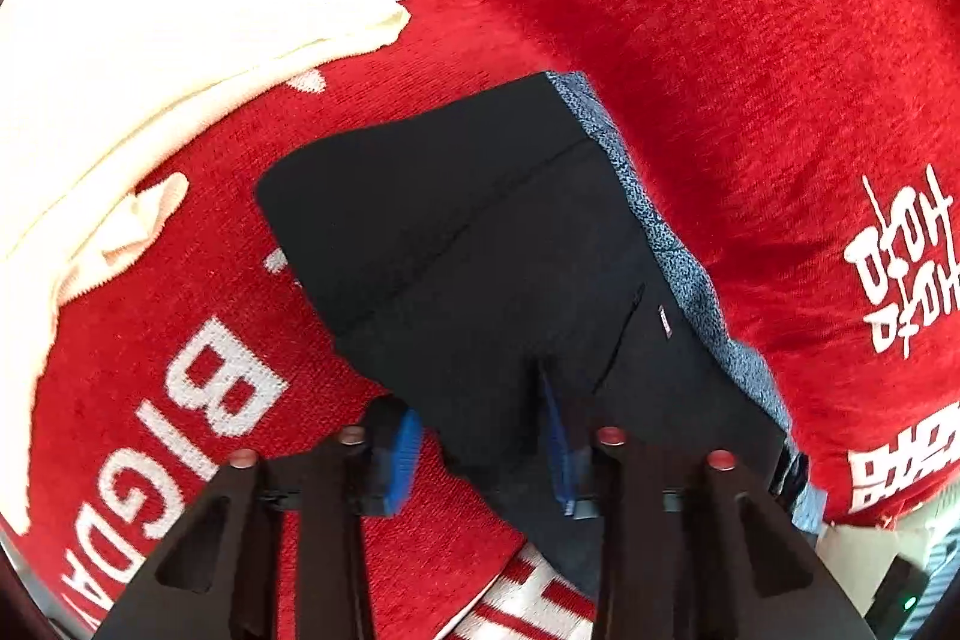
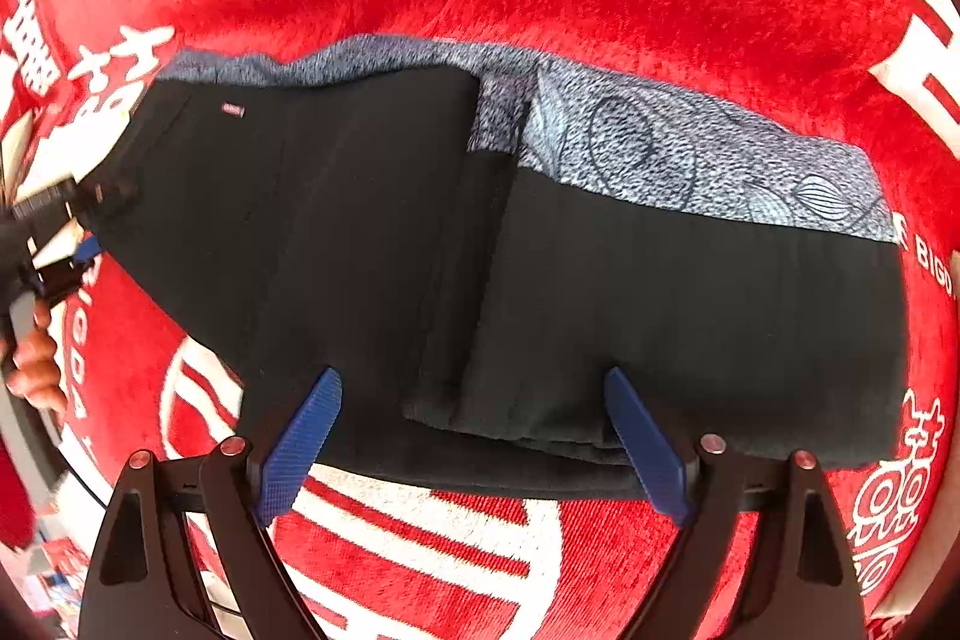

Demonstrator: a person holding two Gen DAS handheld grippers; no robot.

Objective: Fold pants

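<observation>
Black pants (image 1: 480, 232) with a blue-grey patterned lining (image 1: 672, 244) lie folded on a red blanket (image 1: 750, 69). My left gripper (image 1: 480, 400) is shut on the near end of the pants, with black cloth pinched between its blue pads (image 1: 402, 460). In the right wrist view the pants (image 2: 690, 310) spread across the middle, one fold (image 2: 456, 280) lying over another, lining (image 2: 690, 147) showing along the far side. My right gripper (image 2: 474, 376) hangs open over their near edge, its pads wide apart. The left gripper (image 2: 72, 232) and a hand (image 2: 36, 364) show at the far left.
A cream cloth (image 1: 150, 39) lies bunched on the blanket at the upper left. The blanket carries large white lettering (image 2: 432, 532). Its edge runs at the lower right, where a dark device with a green light (image 1: 906, 601) sits beyond it.
</observation>
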